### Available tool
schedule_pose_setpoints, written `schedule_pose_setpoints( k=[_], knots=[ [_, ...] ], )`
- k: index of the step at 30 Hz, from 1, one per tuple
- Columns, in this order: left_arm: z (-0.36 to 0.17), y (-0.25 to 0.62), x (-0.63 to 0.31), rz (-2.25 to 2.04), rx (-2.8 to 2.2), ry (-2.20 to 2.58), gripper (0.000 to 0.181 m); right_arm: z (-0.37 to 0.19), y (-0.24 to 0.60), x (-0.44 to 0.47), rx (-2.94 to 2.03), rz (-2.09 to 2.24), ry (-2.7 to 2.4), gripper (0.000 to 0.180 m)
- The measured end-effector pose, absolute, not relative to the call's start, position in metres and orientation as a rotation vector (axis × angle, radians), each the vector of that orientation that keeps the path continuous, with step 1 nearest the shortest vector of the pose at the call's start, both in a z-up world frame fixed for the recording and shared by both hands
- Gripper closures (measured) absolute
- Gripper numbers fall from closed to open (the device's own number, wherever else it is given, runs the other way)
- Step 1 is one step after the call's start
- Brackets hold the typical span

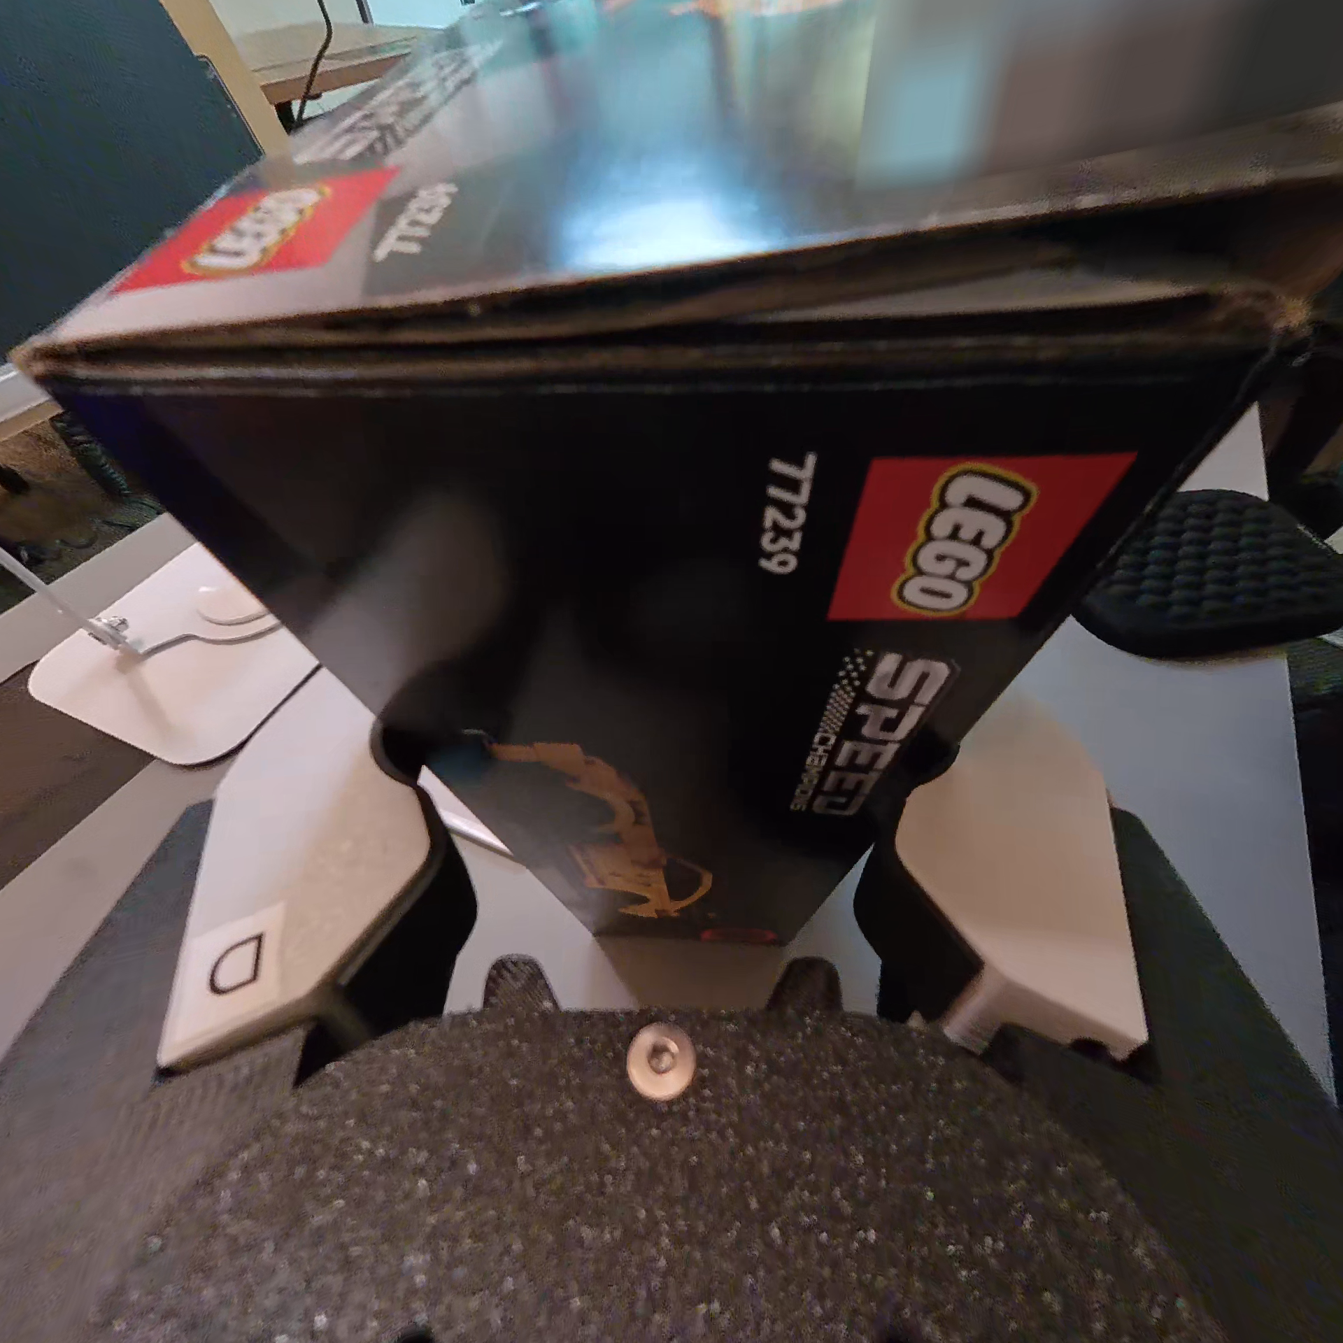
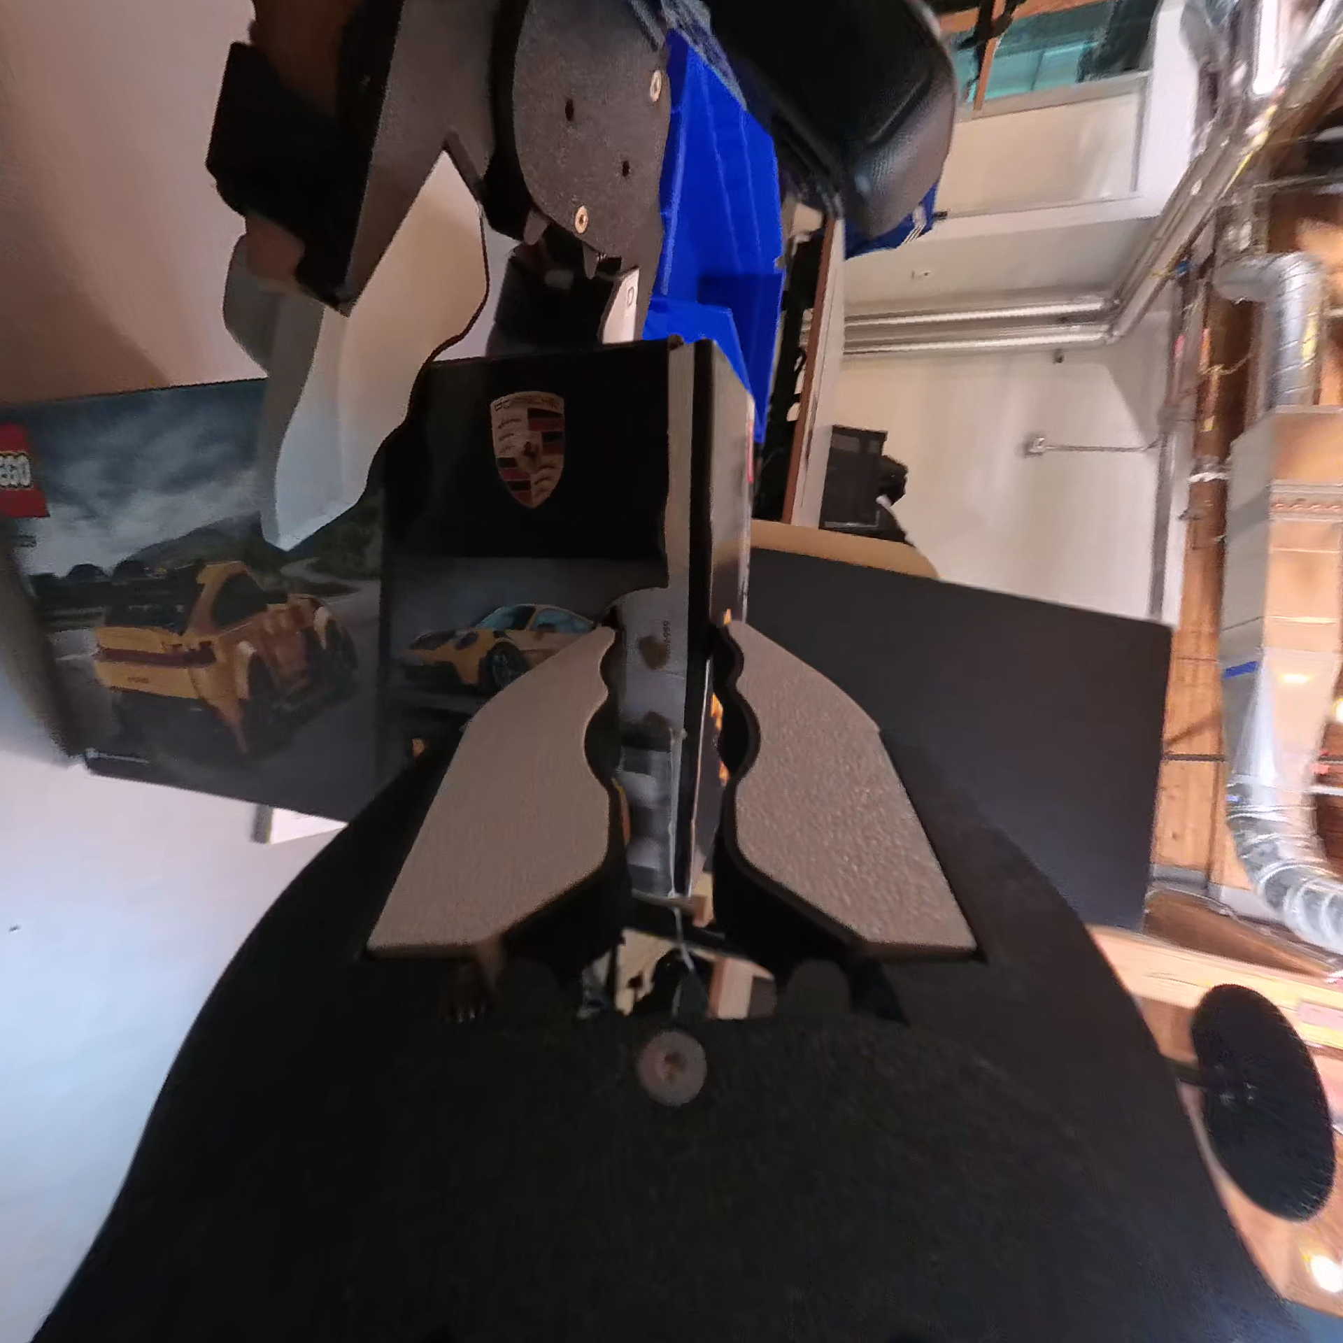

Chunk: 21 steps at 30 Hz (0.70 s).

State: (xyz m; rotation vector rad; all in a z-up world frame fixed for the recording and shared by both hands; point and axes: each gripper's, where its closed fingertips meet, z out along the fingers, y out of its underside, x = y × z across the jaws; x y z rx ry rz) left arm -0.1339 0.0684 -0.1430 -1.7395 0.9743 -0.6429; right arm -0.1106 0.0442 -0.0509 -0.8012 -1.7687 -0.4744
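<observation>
White surface (image 1: 1199, 763) lies under a black box (image 1: 654, 509), clamped at its near end by left tongs (image 1: 658, 792); right tongs (image 2: 672, 734) pinch its end flap. Exposed ducts (image 2: 1286, 349) line the room.

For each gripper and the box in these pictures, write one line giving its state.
Left gripper: shut on the black toy box's narrow end.
Right gripper: shut on the box's end flap.
Black toy box: held by both grippers, flap pulled open.
</observation>
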Motion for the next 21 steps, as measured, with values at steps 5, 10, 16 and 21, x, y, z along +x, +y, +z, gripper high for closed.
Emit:
schedule_pose_setpoints(
  k=[5,10,16,21],
  knots=[
    [-0.144,0.065,-0.133,-0.643,-1.743,0.99,0.048,-0.053,0.045,-0.112,-0.925,-0.42,-1.82,0.156],
    [-0.144,0.063,-0.135,-0.639,-1.741,0.973,0.048,-0.051,0.045,-0.117,-0.873,-0.455,-1.817,0.157],
    [-0.144,0.064,-0.137,-0.633,-1.754,0.959,0.048,-0.044,0.045,-0.117,-0.889,-0.381,-1.765,0.162],
    [-0.145,0.063,-0.135,-0.629,-1.754,0.981,0.048,-0.022,0.042,-0.113,-0.898,-0.334,-1.743,0.166]
  ],
)
